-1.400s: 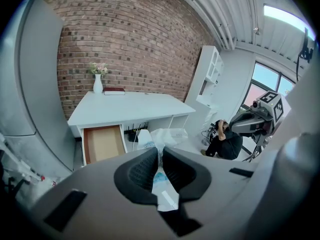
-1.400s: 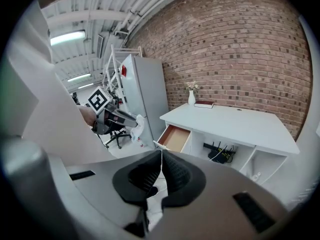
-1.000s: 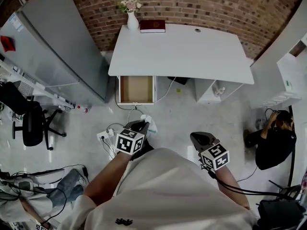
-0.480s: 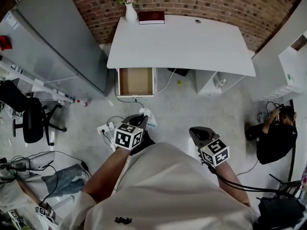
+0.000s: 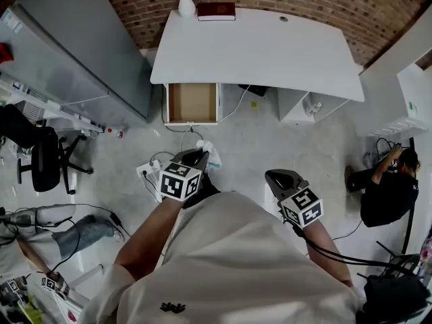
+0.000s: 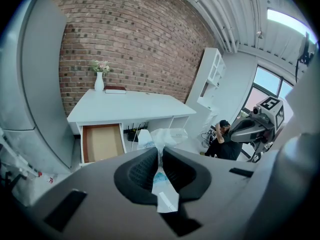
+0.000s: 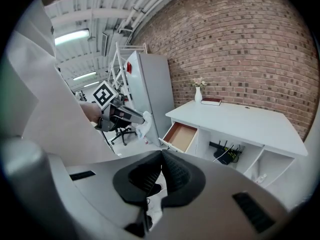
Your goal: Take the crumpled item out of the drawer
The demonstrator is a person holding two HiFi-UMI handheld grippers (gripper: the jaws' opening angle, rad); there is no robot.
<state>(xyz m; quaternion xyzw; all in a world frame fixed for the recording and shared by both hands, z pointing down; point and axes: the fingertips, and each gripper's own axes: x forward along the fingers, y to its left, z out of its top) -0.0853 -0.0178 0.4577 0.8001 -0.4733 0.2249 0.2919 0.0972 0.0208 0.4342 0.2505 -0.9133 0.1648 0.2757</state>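
Since a second ago we have drawn back a little from the white desk [image 5: 270, 49], so it sits higher in the head view, while both grippers keep their places before our chest. The left gripper [image 5: 198, 158] stays clamped on the crumpled item [image 5: 210, 155], a thin, creased white wrapper with pale blue print. In the left gripper view its wrinkled bulk billows above the ribbed black pads [image 6: 142, 170] and a flat strip hangs out below them. It is held in the air over the grey floor [image 5: 250, 147], well apart from the drawer [image 5: 193, 104]. That drawer stands pulled out beneath the desk's front edge near its left corner, a shallow white-walled box with a smooth brown bottom. The right gripper [image 5: 275, 177] has its jaws pressed together on nothing. A slim white vase [image 5: 186, 4] and a dark red book [image 5: 217, 11] stand at the desk's back left corner, against the rough brick wall [image 5: 324, 2].
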